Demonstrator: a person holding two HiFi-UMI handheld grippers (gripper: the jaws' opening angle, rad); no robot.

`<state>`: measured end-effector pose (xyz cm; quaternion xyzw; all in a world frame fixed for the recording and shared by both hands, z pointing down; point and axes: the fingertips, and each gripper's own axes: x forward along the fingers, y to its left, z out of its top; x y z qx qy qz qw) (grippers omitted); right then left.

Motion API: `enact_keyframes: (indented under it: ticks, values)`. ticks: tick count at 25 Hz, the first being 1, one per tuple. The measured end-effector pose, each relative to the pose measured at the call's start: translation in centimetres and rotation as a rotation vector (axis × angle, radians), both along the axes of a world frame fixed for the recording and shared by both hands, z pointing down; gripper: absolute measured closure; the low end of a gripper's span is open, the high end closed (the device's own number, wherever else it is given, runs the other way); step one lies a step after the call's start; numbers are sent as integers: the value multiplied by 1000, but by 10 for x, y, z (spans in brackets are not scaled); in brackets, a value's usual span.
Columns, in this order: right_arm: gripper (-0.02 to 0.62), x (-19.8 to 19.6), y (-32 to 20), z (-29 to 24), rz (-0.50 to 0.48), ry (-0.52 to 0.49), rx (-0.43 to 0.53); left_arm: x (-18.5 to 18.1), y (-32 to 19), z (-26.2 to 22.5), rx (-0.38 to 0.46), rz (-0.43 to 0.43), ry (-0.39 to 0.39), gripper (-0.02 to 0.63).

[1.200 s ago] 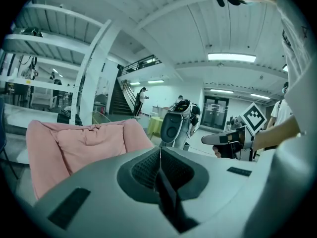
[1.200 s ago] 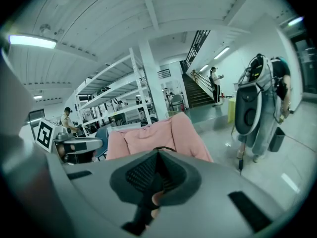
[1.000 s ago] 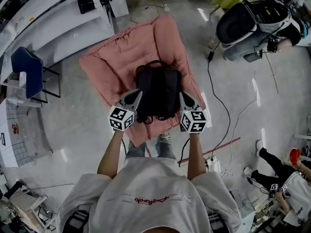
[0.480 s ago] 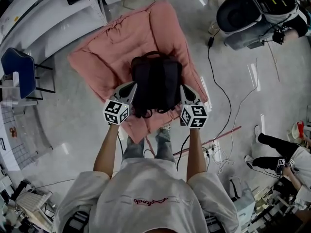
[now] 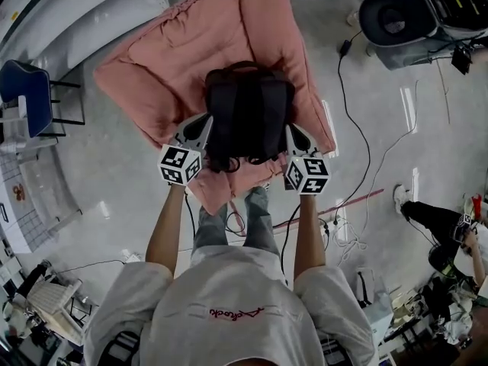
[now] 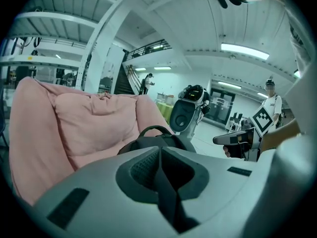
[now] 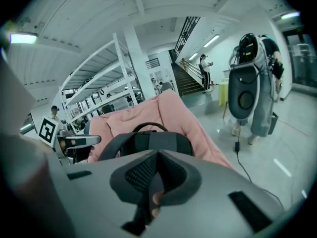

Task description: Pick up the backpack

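1. On the pink padded chair [image 5: 175, 48], which stands on the floor [image 5: 381, 128], the black backpack [image 5: 248, 113] lies against the cushion. It lies straight ahead of the person, between the two grippers.
2. The backpack is likely soft. Its body would sag and fold when lifted, and it gives the jaws no firm edge. How heavy it is cannot be judged, because the pictures do not show whether it is full.
3. The best places to take hold seem to be the arched top handle [image 7: 148, 126] or the shoulder straps [image 7: 116, 144], since these are narrow and strong. Smooth fabric on the sides may slip out of a pinch.
4. The backpack looks plain black and roughly rectangular with rounded corners. The straps run along its upper face and loose strap ends hang at the near edge.
5. The left gripper [image 5: 203, 122] is just beside the near left side of the backpack, and its jaws are pressed together. The right gripper [image 5: 293, 130] is just beside the near right side, and its jaws are also together. No strap is clearly seen between either pair.
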<state>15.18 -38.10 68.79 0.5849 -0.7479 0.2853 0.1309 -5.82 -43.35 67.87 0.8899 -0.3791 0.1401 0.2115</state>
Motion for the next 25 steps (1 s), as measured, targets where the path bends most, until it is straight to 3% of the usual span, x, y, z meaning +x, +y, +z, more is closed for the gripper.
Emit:
enact_keyframes:
  ticks: [6,8,9,10,13,21,25]
  values:
    - [575,0,3,41,-35,-31,-33,4,-3,25,-28,-3,29,587]
    - [572,-1,3,52,-61,-61,-39,10,-1,33,-45,13,47,512]
    - [555,-2,2,56,-77,-79,-39,14,-1,35,-48,25,53,466]
    - [488,-4,1,59,-93,-98,-38,17,0,38,-47,37,55,427]
    - [365,-8,-5,69,-126,-121,-32,23,-1,45,-44,58,44,374]
    - [308,-8,-33,88,-186,-74,-37,1,-27,49,-25,-8,21,321]
    - [302,-5,-41,91,-194,-86,-29,8,-31,64,-67,26,30,319]
